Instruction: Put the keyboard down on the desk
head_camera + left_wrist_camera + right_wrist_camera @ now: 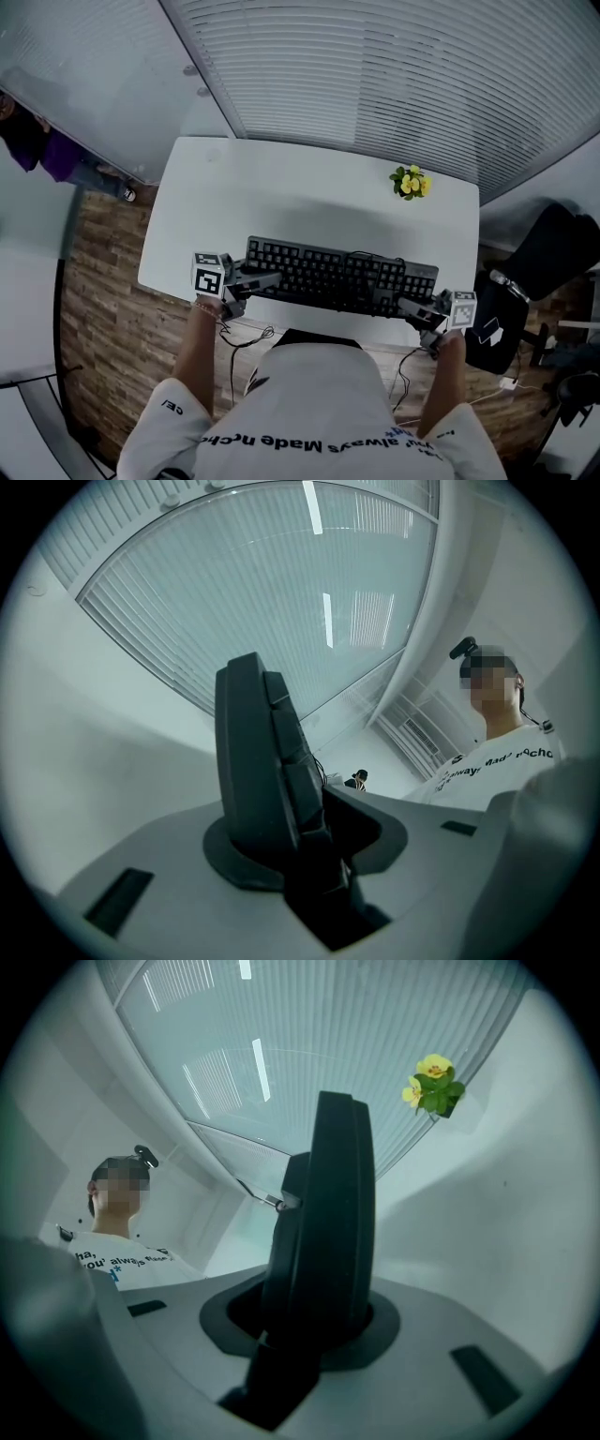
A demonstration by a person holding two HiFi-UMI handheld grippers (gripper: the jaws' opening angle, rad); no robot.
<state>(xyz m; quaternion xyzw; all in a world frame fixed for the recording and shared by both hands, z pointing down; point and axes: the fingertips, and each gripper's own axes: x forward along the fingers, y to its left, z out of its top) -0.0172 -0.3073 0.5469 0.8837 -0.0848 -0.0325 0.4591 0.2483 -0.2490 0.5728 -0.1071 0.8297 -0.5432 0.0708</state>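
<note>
Over the near half of the white desk [281, 187], I have the black keyboard [342, 277] pinched at both ends. My left gripper [265, 280] has its jaws drawn narrow onto the left short edge. My right gripper [410, 307] is clamped the same way on the right short edge. Each gripper view shows the keyboard edge-on, rising from between the jaws with no gap beside it. It lies parallel to the desk's front, well apart from the yellow flowers [410, 182] at the far right.

I judge the task close to its end: the keyboard is brought over the desk, but neither grip is let go. What is left is to settle it flat, if it hangs, and open both tools.

I cannot tell whether its underside touches the top; the shadow behind it hints at a lift, yet no view shows beneath. The white shirt [319, 384] hides the desk's front edge
</note>
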